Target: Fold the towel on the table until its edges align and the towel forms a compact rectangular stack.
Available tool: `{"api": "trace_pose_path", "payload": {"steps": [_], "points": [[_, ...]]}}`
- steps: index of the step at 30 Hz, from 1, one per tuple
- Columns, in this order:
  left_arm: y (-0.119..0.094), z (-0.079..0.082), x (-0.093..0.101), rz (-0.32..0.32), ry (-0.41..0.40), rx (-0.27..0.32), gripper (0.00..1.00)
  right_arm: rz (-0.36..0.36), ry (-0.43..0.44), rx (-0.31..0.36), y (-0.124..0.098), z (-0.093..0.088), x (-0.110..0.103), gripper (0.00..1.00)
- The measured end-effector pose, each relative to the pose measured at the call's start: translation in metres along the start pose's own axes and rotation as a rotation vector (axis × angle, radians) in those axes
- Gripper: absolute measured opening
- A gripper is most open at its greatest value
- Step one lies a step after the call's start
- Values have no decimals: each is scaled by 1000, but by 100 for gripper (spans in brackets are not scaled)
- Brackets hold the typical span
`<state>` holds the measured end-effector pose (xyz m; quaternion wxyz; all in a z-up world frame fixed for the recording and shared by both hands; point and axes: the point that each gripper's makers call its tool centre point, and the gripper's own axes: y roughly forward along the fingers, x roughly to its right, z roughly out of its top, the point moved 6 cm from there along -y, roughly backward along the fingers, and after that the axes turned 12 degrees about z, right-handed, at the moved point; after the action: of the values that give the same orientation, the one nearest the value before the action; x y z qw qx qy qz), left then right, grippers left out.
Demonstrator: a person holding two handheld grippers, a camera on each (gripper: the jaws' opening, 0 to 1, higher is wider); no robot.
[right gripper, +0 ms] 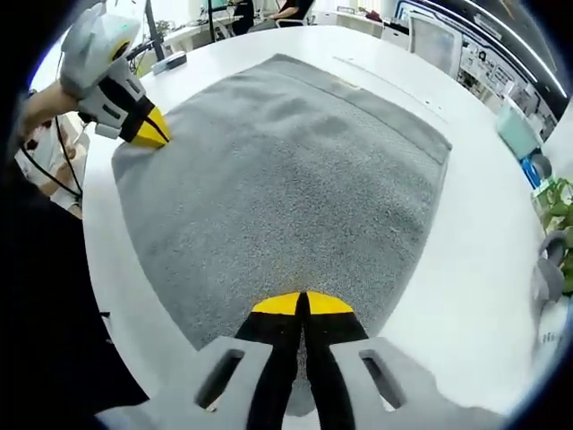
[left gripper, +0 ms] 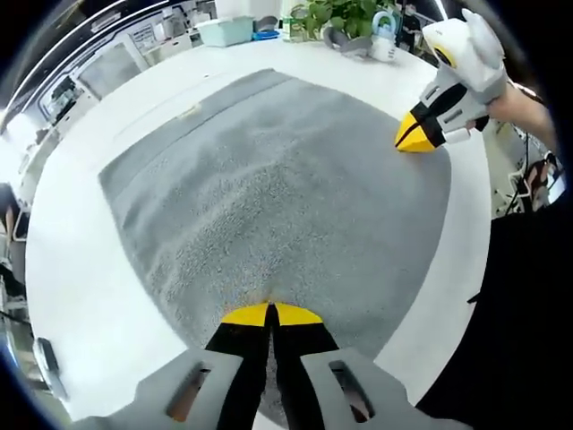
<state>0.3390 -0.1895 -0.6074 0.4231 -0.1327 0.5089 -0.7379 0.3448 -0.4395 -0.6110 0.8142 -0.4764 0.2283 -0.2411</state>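
- Grey towel (left gripper: 269, 188) lies spread flat on a white round table (left gripper: 81, 269), one layer as far as the views show, its four edges lying inside the tabletop.
- Left gripper view: the left gripper (left gripper: 270, 313) has its yellow-tipped jaws pressed together on a corner of the towel, the cloth pinched between the tips.
- Same view: the right gripper (left gripper: 414, 136) sits at the towel's neighbouring corner on the same side, its yellow tips down on the cloth.
- Right gripper view: the right gripper (right gripper: 302, 305) has its jaws together over the towel (right gripper: 286, 170) at a corner, with grey cloth running under and between the tips.
- Same view: the left gripper (right gripper: 154, 130) is at the other near corner, tips touching the towel edge; a hand (right gripper: 36, 103) holds it.
- A small pale label shows near the towel's far edge (left gripper: 190, 111).
- Beyond the table's (right gripper: 474, 251) far rim in the left gripper view stand a green plant (left gripper: 345, 13) and a teal box (left gripper: 226, 31).
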Motion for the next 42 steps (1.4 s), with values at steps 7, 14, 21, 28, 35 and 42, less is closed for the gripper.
{"api": "trace_pose_path", "payload": {"steps": [7, 14, 21, 28, 35, 42], "points": [[0, -1, 0, -15, 14, 13, 1, 4, 0, 2, -1, -1, 0, 0], [0, 0, -1, -19, 12, 10, 1, 0, -9, -8, -1, 0, -1, 0], [0, 0, -1, -21, 32, 11, 1, 6, -4, -4, -1, 0, 0, 0], [0, 0, 0, -19, 39, 13, 1, 3, -3, -1, -1, -1, 0, 0], [-1, -1, 0, -15, 40, 21, 1, -7, -4, 17, -1, -2, -1, 0], [0, -3, -2, -25, 22, 38, 1, -24, -14, 32, 0, -3, -2, 0]]}}
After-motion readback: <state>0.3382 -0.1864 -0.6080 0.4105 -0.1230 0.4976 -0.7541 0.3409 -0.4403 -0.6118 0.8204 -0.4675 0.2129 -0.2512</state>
